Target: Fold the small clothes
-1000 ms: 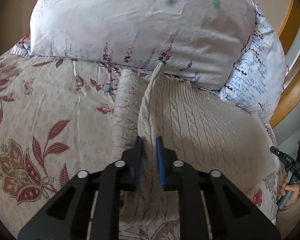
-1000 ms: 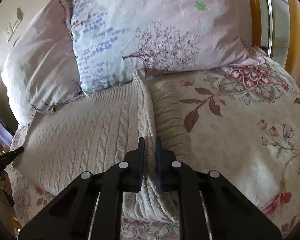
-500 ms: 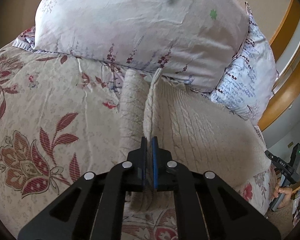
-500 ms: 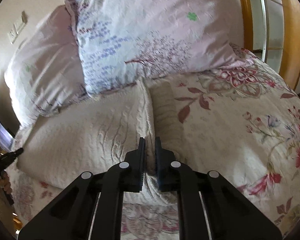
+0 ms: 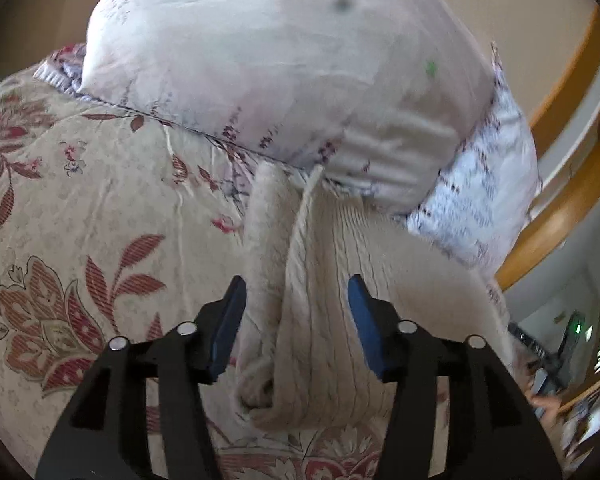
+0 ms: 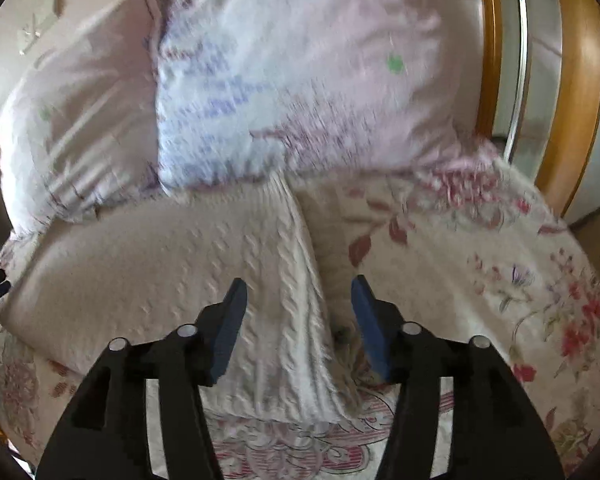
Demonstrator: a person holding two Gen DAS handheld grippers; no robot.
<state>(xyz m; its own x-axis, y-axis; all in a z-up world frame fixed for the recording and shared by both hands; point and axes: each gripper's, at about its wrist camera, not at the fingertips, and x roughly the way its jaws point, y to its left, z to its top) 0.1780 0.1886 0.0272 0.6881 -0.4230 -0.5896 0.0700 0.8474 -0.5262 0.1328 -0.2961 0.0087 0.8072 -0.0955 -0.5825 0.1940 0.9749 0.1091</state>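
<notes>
Your left gripper (image 5: 296, 320) released — blue pads spread wide, straddling folded edge of cream cable-knit sweater (image 5: 340, 312), not pinching it. Your right gripper (image 6: 298, 320) likewise spread apart over opposite edge of sweater (image 6: 180, 280), pads clear of knit. Sweater lies folded on floral bedspread (image 5: 80, 216) — far end touching pale flowered pillows (image 5: 284, 64). Wooden headboard (image 6: 576, 80) curves behind pillows at right. Both views motion-blurred.

Two close wrist views down opposite sweater (image 5: 324, 320) edges, pillows (image 6: 300, 80) shared.
</notes>
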